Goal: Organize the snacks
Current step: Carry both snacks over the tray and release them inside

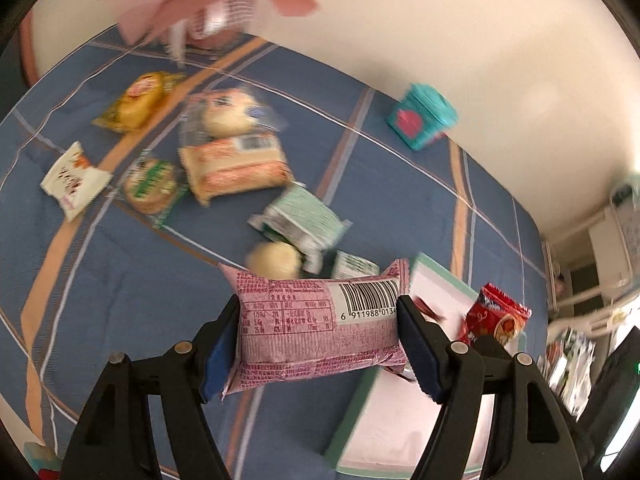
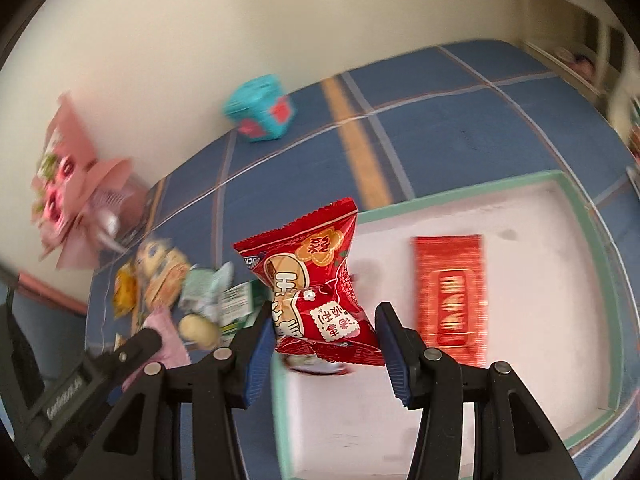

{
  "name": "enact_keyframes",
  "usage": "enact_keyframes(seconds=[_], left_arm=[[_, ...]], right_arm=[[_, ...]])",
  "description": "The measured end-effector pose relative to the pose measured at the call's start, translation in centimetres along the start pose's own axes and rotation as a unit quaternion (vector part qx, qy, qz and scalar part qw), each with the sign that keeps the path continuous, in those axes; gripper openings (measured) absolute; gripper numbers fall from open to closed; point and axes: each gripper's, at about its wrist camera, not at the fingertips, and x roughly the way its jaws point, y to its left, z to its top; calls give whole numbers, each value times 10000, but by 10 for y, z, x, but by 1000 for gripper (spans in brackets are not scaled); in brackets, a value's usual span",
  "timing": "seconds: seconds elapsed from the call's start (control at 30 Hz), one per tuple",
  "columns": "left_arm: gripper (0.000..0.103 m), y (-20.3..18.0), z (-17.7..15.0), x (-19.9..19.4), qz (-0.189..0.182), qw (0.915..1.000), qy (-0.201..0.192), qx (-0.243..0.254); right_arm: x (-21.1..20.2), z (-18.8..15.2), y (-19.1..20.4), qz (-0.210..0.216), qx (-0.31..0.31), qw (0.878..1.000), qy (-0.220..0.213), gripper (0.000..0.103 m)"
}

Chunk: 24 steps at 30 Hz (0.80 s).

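The blue checked cloth (image 1: 100,320) covers the whole surface, with a loose group of snack packets (image 1: 236,168) lying at 11 o'clock in the left wrist view. The white tray with green rim (image 2: 592,248) sits at 3 o'clock in the right wrist view and holds a flat red packet (image 2: 452,292). The left gripper (image 1: 318,338) clamps a pink snack bag (image 1: 316,320) by its two ends. The right gripper (image 2: 326,330) grips a red peanut packet (image 2: 316,276) above the tray's left edge.
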Motion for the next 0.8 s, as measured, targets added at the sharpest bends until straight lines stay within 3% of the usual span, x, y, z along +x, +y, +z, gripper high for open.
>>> enact_keyframes(seconds=[0.43,0.63,0.8], left_arm=[[76,-86,-44,23,-114,9913,366,1260],[76,-118,-57,37,-145,9839,405,1737],[76,-128,-58,46,-183,9821,410,1831]], right_arm=[[-24,19,-95,-584,864,9943,-238,53],[-26,21,-114,-743,969,9923,-213,53],[-21,20,-120,-755,982,9922,-129,54]])
